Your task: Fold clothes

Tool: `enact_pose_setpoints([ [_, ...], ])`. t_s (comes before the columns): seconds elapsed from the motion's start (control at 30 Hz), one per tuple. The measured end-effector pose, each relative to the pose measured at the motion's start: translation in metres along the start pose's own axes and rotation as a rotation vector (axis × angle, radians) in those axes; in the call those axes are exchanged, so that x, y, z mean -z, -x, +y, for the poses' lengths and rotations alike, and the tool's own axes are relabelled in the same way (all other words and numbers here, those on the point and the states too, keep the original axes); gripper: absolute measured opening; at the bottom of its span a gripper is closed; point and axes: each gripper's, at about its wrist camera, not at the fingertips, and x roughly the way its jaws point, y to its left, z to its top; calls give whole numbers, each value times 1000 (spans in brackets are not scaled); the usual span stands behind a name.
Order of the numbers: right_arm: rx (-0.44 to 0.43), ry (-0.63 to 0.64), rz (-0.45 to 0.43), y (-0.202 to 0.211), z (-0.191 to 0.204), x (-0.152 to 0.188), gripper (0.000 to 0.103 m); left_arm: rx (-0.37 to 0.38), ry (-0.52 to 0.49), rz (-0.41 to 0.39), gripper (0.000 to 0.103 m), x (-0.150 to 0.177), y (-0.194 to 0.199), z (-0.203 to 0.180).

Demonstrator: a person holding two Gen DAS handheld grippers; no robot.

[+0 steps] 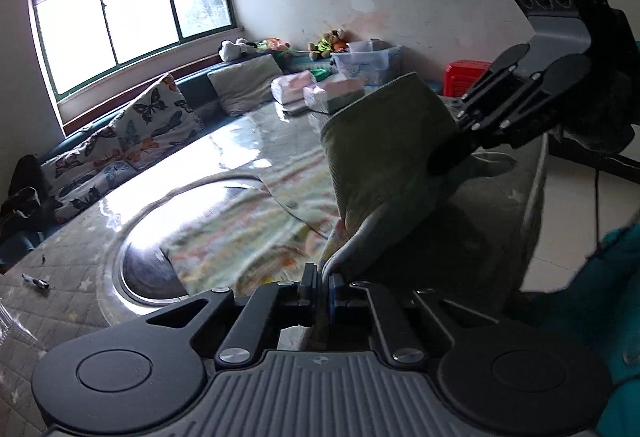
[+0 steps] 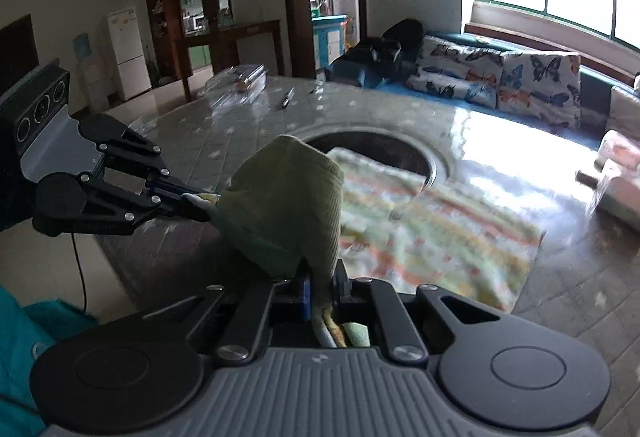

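From the left wrist view, the left gripper (image 1: 322, 283) is seen at the near edge, its jaws closed tight on a fold of an olive-green ribbed garment (image 1: 384, 157); the cloth is lifted above the table (image 1: 248, 141) and stretched toward the right, where the right gripper (image 1: 444, 157) is clamped on its other end; a pastel striped cloth (image 1: 240, 229) is spread flat beneath, partly over a round recess (image 1: 148, 269) in the tabletop; butterfly-print cushions (image 1: 132, 133) are lined up at the far left under a window (image 1: 128, 5).

From the right wrist view, the right gripper (image 2: 322, 285) is closed on the garment's (image 2: 284, 197) near edge; the left gripper (image 2: 196, 203) is pinched on its left side; the garment is held up between both, above the near left part of the striped cloth (image 2: 432, 233).
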Motion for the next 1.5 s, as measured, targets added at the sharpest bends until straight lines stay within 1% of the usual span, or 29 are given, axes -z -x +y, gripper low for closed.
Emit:
enact_pose_setpoints([
  [0.17,32,33,-30,-11,-19,-38,8,-28,66,-46,6,-24,-13,29],
  [0.3,62,53,-27,-35,-40,-70,8,-57,108,-51,6,-46,-41,59],
  [0.43,83,56,2,-71,-61,-93,8,-76,148,-5,6,-59,-79,92],
  [0.57,89,24,46,-113,-81,-103,8,-89,180,66,6,-58,-122,121],
  [0.63,95,2,70,-135,-91,-103,8,-96,202,104,6,-54,-142,133],
  [0.77,114,-74,115,-173,-109,-90,9,-100,234,156,7,-47,-174,145],
  [0.83,128,-116,126,-188,-121,-80,10,-104,264,185,10,-42,-187,150],
  [0.9,138,-158,134,-199,-131,-72,15,-109,280,201,12,-37,-195,151],
  [0.93,150,-164,133,-200,-134,-69,22,-116,287,208,15,-35,-198,153],
  [1.0,175,-171,126,-200,-138,-63,23,-132,299,213,18,-35,-201,155],
  [1.07,197,-184,113,-191,-142,-61,25,-144,308,215,22,-35,-202,157],
  [1.13,221,-191,103,-181,-145,-59,25,-160,311,219,31,-36,-201,157],
  [1.17,232,-193,97,-175,-146,-59,25,-170,313,220,33,-36,-201,157],
  [1.2,232,-200,89,-169,-145,-57,25,-181,316,221,40,-36,-201,158],
  [1.23,226,-209,82,-163,-144,-55,25,-194,317,221,43,-36,-201,158],
  [1.3,206,-220,73,-154,-139,-50,25,-220,325,226,47,-35,-203,160],
  [1.37,182,-225,76,-149,-134,-46,25,-237,339,235,48,-35,-205,162],
  [1.5,181,-255,107,-159,-134,-32,24,-263,342,242,53,-37,-207,162],
])
